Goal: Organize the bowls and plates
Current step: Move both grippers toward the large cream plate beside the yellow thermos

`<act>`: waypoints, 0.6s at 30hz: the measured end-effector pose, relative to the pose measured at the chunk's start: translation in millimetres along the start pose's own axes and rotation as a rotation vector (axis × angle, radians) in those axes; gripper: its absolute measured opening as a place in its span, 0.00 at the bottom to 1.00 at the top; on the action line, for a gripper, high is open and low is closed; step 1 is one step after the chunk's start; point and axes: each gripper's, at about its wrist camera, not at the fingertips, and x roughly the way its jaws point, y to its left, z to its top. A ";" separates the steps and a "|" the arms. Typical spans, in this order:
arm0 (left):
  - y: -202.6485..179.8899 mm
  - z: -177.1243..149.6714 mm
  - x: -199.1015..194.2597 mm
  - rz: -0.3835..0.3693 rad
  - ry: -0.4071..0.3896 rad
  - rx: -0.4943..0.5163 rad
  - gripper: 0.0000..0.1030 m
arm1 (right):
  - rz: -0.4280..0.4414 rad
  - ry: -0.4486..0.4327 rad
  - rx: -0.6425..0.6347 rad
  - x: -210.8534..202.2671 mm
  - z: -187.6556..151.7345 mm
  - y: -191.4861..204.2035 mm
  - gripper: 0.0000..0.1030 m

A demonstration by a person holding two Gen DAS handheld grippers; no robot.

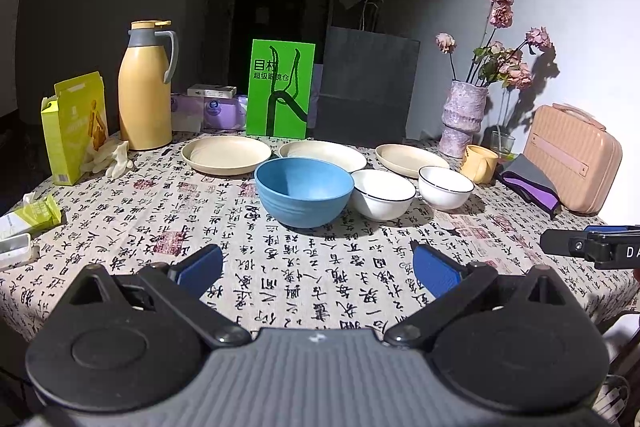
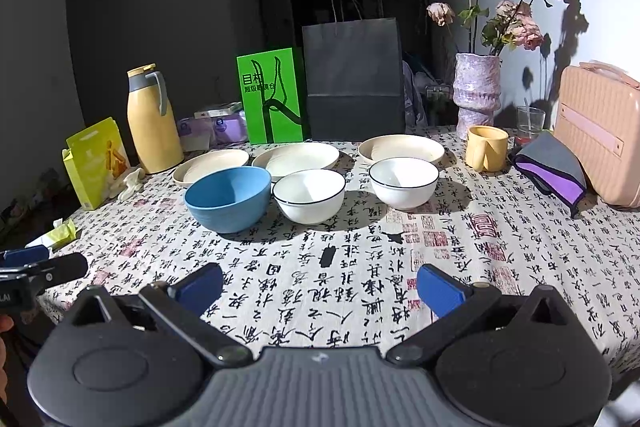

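The blue bowl (image 1: 303, 191) is the landmark here. It is round and deep, looks like smooth plastic, and sits on the worktop (image 1: 280, 267), which wears a pale cloth printed all over with black brush writing and red stamps.

Behind the blue bowl stands a bright green bag (image 1: 280, 89) with the characters 目 and 超级 on it; the rest is partly hidden by its dark cord. Beside that stands a plain dark paper bag (image 1: 366, 85).

Just behind the blue bowl lie three cream plates in a row: the left plate (image 1: 226, 155), the middle plate (image 1: 322, 155) and the right plate (image 1: 412, 159). They are flat and matte. To the right of the blue bowl sit two shiny white bowls with thin black rims, the near white bowl (image 1: 382, 193) and the far white bowl (image 1: 445, 187).

Far left of the blue bowl stands a tall yellow jug (image 1: 146, 87) with a grey handle.

The left hand-held gripper (image 1: 318, 269) is in front of the blue bowl, its blue pads wide apart and holding nothing. The right hand-held gripper (image 2: 320, 285) is the same, apart and holding nothing.

Only the right wrist view shows the yellow cup (image 2: 486, 149) standing fully clear of the bowls.
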 end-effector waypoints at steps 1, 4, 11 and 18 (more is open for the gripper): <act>0.5 1.5 2.6 0.001 0.003 0.000 1.00 | 0.001 0.002 0.000 2.5 1.2 0.4 1.00; 1.7 5.9 9.8 0.002 0.010 0.001 1.00 | 0.007 0.007 -0.004 11.4 6.7 0.8 1.00; 5.9 19.4 28.5 0.010 0.022 -0.006 1.00 | 0.018 0.017 -0.002 32.1 22.5 0.9 1.00; 12.7 38.1 48.4 0.023 0.029 -0.015 1.00 | 0.030 0.023 -0.008 55.1 41.6 2.0 1.00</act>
